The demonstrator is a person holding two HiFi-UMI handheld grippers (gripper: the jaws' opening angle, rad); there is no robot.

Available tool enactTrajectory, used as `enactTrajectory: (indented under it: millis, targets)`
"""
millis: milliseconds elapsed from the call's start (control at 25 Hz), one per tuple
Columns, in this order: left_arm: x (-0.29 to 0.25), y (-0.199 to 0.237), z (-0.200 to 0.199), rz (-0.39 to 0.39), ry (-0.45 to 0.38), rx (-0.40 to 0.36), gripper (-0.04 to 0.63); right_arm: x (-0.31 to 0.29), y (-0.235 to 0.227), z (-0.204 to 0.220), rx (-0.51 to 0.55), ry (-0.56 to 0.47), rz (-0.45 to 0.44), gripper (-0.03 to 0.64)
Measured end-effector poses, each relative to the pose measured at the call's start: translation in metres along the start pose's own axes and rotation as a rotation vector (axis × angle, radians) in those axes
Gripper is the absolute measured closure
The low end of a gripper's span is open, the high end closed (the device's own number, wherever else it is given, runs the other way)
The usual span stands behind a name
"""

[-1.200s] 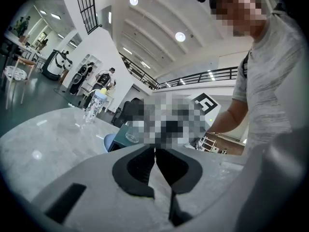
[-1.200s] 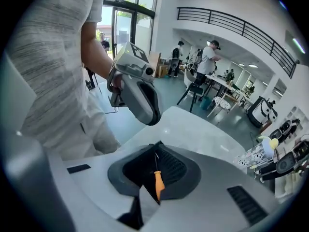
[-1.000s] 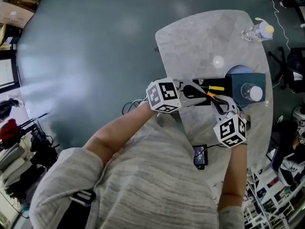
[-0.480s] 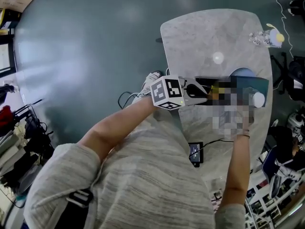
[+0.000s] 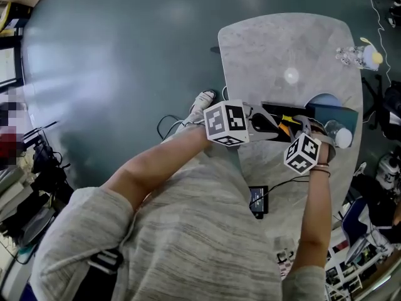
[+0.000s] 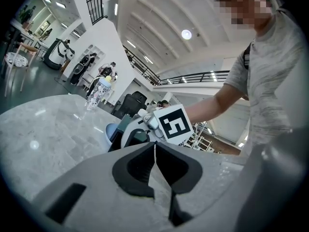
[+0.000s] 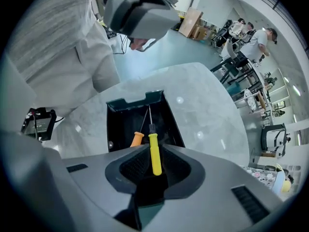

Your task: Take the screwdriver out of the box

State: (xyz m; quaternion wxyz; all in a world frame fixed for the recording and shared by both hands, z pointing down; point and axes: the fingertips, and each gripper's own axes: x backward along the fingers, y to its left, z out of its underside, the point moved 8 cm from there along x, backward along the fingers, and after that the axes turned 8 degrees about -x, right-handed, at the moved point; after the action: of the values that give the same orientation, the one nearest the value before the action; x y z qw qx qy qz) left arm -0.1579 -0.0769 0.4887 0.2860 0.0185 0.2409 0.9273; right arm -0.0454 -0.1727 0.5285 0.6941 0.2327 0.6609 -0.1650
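A black open box (image 5: 273, 110) lies on the grey marble table (image 5: 282, 42), with its teal lid (image 5: 338, 114) at the right. Inside lie a yellow-handled screwdriver (image 7: 154, 151) and an orange-handled one (image 7: 136, 138). My right gripper (image 7: 154, 162) points straight down into the box, jaws open, and the yellow handle lies in the gap between them, not pressed. In the head view the right gripper (image 5: 298, 132) hangs over the box under its marker cube. My left gripper (image 5: 272, 127) is shut at the box's near left rim. The left gripper view shows that gripper's (image 6: 155, 151) pads meeting, with nothing between them.
A clear cup with a white lid (image 5: 339, 135) stands right of the box, a blue round object (image 5: 326, 99) behind the lid. A small bottle with a yellow top (image 5: 363, 56) is at the far right. A black device with a cable (image 5: 259, 200) lies near the table's front edge.
My right gripper has sunk toward the box and rolled, so its jaws now straddle the yellow handle. The left gripper has stayed at the box rim.
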Motion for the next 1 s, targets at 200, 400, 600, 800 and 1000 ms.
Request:
enactTrajectory:
  millis: [200, 400, 600, 800, 1000]
  targets:
    - [0.002, -0.001, 0.001, 0.001, 0.010, 0.001, 0.572, -0.017, 0.001, 0.002, 0.040, 0.040, -0.010, 0.546]
    - [0.004, 0.002, 0.000, -0.005, 0.015, 0.001, 0.572, -0.027, 0.001, 0.001, 0.059, 0.048, -0.032, 0.543]
    - [0.002, 0.004, -0.003, -0.008, 0.012, -0.002, 0.572, -0.034, 0.001, 0.003, 0.058, 0.053, -0.041, 0.543]
    - [0.000, 0.004, -0.003, -0.007, 0.016, -0.001, 0.572, -0.041, 0.002, 0.003, 0.081, 0.067, -0.051, 0.543]
    - [-0.001, 0.001, -0.004, -0.009, 0.023, -0.003, 0.572, -0.042, 0.004, 0.003, 0.116, 0.088, -0.056, 0.543]
